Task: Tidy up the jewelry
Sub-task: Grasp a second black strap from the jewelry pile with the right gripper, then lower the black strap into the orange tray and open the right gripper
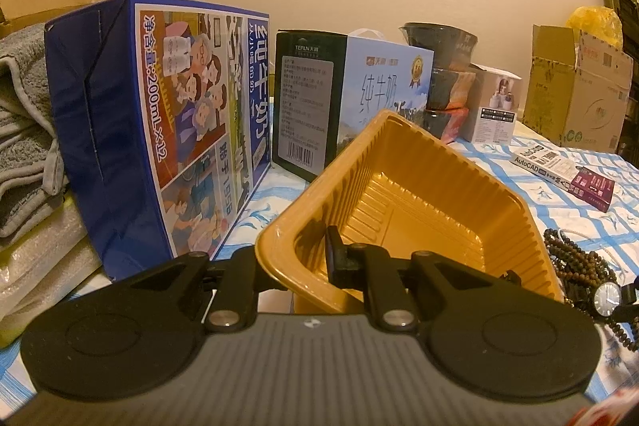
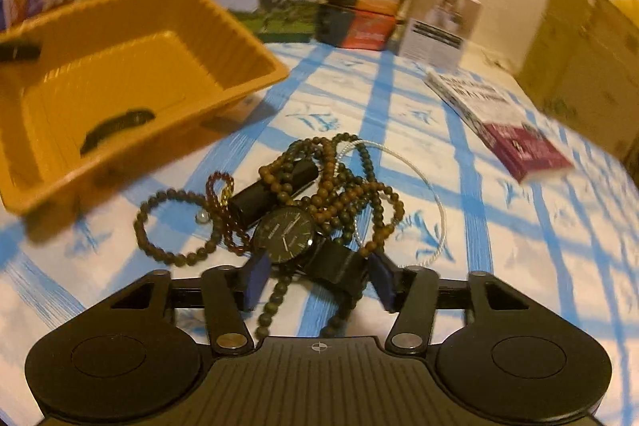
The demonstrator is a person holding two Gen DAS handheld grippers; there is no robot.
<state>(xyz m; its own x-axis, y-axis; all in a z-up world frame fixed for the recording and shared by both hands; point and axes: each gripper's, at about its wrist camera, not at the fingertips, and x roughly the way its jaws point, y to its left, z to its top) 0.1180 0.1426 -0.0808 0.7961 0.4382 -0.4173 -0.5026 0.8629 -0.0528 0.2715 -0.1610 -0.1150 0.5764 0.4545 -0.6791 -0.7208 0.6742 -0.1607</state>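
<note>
- The left tongs are clenched on the near wall of the tray; one finger is seen inside the wall, the other outside it.
- The tray, a yellow ribbed plastic one, is held tilted, its far corner raised above the tabletop.
- In the right wrist view a dark curved piece is seen lying on the tray floor; what it is cannot be told through the blur.
- The right tongs are released, the two blue-padded fingers set wide apart, with nothing pressed between them.
- A watch with a dark face lies just beyond those fingertips, its strap and a strand of beads reaching into the gap between them.
- The watch sits in a tangled heap of bead strings, brown and dark green, piled on the blue-checked cloth of the tabletop to the right of the tray.
- A dark bead bracelet lies at the left of the heap, a small reddish one is crossed over it, and a thin silvery chain is looped at the right.
- A black cylinder lies under the beads, behind the watch.
- A book lies farther right.
- Milk cartons and stacked boxes are lined along the far wall, with a cardboard box at the far right.
</note>
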